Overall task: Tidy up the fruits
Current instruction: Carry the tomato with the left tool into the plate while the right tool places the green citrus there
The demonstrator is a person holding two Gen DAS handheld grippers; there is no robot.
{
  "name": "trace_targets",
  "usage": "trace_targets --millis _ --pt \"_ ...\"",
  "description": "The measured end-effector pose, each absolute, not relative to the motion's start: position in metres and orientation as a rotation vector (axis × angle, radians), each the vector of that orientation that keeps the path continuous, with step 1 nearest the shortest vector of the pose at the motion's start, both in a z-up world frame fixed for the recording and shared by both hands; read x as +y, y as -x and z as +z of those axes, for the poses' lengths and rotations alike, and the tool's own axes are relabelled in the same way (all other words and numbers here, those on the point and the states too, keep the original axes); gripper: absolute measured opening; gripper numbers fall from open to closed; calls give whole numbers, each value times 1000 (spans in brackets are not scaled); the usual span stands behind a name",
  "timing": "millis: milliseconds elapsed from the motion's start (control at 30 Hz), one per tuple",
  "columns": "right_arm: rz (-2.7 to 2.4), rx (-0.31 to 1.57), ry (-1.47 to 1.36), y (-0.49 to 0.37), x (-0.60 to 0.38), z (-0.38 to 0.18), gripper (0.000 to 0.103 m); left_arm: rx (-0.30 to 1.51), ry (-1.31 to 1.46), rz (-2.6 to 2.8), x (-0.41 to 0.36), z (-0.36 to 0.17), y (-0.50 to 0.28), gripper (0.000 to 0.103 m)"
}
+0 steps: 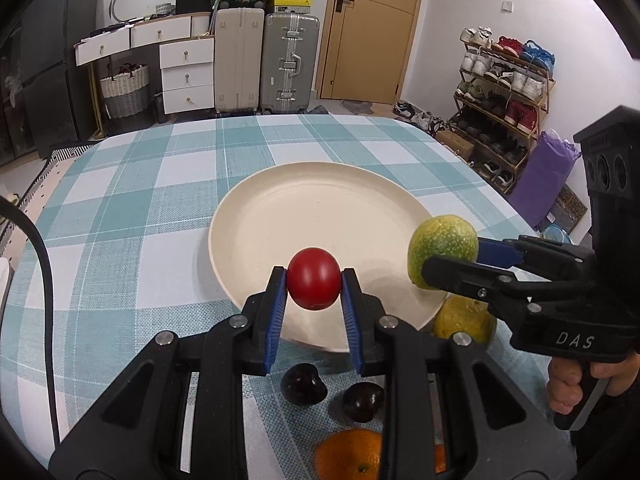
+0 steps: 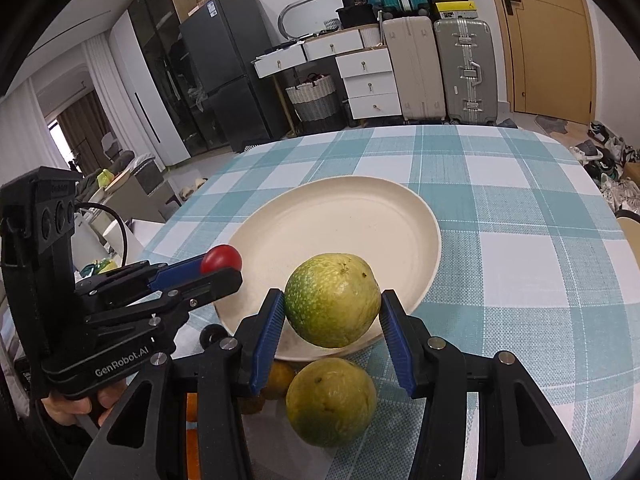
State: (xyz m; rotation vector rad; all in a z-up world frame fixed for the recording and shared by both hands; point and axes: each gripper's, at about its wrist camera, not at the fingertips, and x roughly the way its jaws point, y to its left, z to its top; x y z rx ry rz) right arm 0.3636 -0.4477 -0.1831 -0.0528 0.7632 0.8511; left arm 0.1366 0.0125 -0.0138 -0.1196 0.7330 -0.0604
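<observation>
- Fruits are what we see in both claws: a small red tomato [image 1: 313, 284] in the left gripper [image 1: 314, 286] and a speckled green-yellow guava [image 2: 333, 300] in the right gripper [image 2: 333, 312].
- In the left wrist view, we see the left claw narrowed to the tomato's width, its blue pads [image 1: 279, 312] pressing the fruit from both sides at center frame, above the near rim of the cream plate [image 1: 320, 208].
- In the right wrist view, we see the right claw spread wider, both blue pads [image 2: 269, 332] touching the guava's flanks; the fruit hangs lower center, above the plate's near edge.
- From the left wrist view, the right claw enters from the right edge, clamped on the guava at the plate's right rim.
- From the right wrist view, the left claw comes in from the left edge with the tomato at its tip, above the plate's left rim.
- We see the plate bare, lying on the teal checked tablecloth [image 1: 140, 208].
- On the cloth near the plate's near edge lie a second guava [image 2: 331, 402], two dark plums [image 1: 303, 388] and an orange [image 1: 348, 454] at the bottom of the left wrist frame.
- We see a hand [image 1: 580, 384] on the right claw's grip at the lower right.
</observation>
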Motion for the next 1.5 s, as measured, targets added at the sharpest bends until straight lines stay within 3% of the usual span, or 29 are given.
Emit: trace_targets --millis 800,867,1000,1067,1133,1200,1333,1500 --pt "787 727 91 -370 -437 -182 53 758 96 -41 15 -24 -147 26" --pt "786 715 77 -367 -444 -177 55 753 95 -39 17 -21 -142 40" --pt "776 687 67 -358 -459 -168 80 697 84 -21 19 -7 -124 62" --pt "781 688 66 -352 -466 -166 86 663 76 -4 21 2 -113 80" --pt "783 677 72 -344 -473 -163 89 629 71 3 22 10 -101 85" --pt "775 673 82 -337 -478 -163 99 621 62 11 22 15 -91 86" --pt "757 671 74 -329 -487 -163 103 612 49 35 22 20 -72 101" --pt "768 685 60 -321 -492 -167 103 602 44 39 21 24 -52 102"
